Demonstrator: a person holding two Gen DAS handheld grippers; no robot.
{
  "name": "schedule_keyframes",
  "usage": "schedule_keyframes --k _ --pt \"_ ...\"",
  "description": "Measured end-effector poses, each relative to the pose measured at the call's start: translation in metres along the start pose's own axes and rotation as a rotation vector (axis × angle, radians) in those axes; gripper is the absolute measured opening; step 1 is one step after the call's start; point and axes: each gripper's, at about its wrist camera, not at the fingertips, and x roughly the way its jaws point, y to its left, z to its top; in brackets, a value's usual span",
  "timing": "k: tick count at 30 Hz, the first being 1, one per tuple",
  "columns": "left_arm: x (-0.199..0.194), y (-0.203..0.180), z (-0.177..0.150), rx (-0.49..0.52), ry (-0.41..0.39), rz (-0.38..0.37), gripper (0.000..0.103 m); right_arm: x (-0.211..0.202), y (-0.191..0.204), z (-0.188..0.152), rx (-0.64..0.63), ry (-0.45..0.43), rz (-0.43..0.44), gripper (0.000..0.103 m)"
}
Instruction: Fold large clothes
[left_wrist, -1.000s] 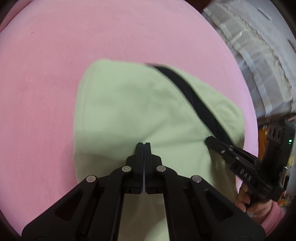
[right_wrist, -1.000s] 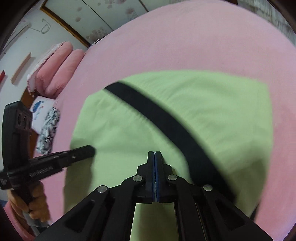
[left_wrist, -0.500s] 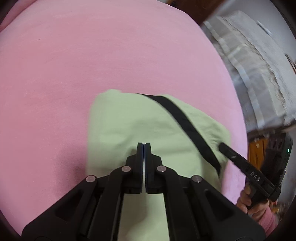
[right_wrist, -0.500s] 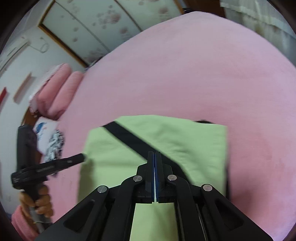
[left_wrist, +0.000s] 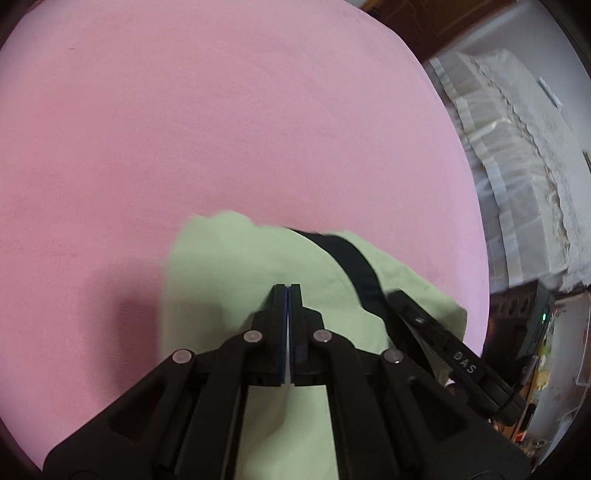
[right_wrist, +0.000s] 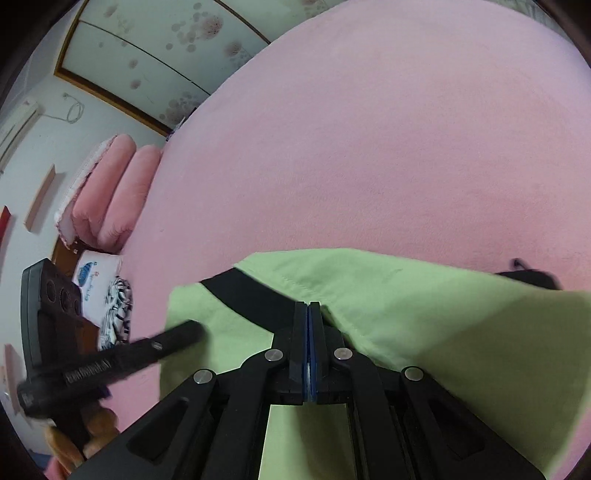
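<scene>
A light green garment with a black stripe lies folded on the pink bed. My left gripper is shut, its tips over the green cloth. My right gripper is shut too, over the same garment beside the black stripe. Whether either grips cloth is hidden by the jaws. The right gripper shows in the left wrist view and the left one in the right wrist view, each over an edge of the garment.
Pink pillows and a patterned bundle lie at the bed's head. A white lace-covered cabinet stands past the bed's right side. A wardrobe with flower print stands behind.
Both grippers have pulled back and up, so the garment looks smaller and lower in both views. The garment's far part looks folded shorter. Both grippers stay shut.
</scene>
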Motion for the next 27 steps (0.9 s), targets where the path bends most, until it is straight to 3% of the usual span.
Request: schedule_keyframes --k 3,7,9,13,16,19,22,27 --pt "-0.017 0.025 0.005 -0.052 -0.017 -0.029 0.000 -0.019 -0.024 0.000 0.078 -0.039 -0.042 0.000" --pt "-0.034 0.044 0.008 -0.035 -0.026 0.100 0.000 -0.049 -0.051 0.004 0.108 -0.062 -0.085 0.000" --pt "-0.044 0.049 0.004 -0.049 -0.016 0.078 0.000 -0.063 -0.049 0.005 0.107 -0.060 -0.087 0.000" --pt "-0.067 0.032 -0.030 0.013 -0.018 0.080 0.000 -0.098 -0.028 -0.023 0.020 0.048 -0.009 0.000" --pt "-0.070 0.009 -0.058 0.050 0.034 0.036 0.000 -0.097 -0.007 -0.054 -0.053 0.165 0.036 0.000" --pt "-0.063 -0.011 -0.090 0.101 0.086 0.057 0.000 -0.087 0.002 -0.084 -0.123 0.232 -0.031 0.000" --pt "-0.053 -0.014 -0.119 0.119 0.137 0.111 0.000 -0.092 -0.021 -0.101 -0.107 0.248 -0.106 0.000" --pt "-0.062 0.005 -0.134 0.078 0.114 0.093 0.000 -0.112 -0.047 -0.100 -0.043 0.167 -0.128 0.000"
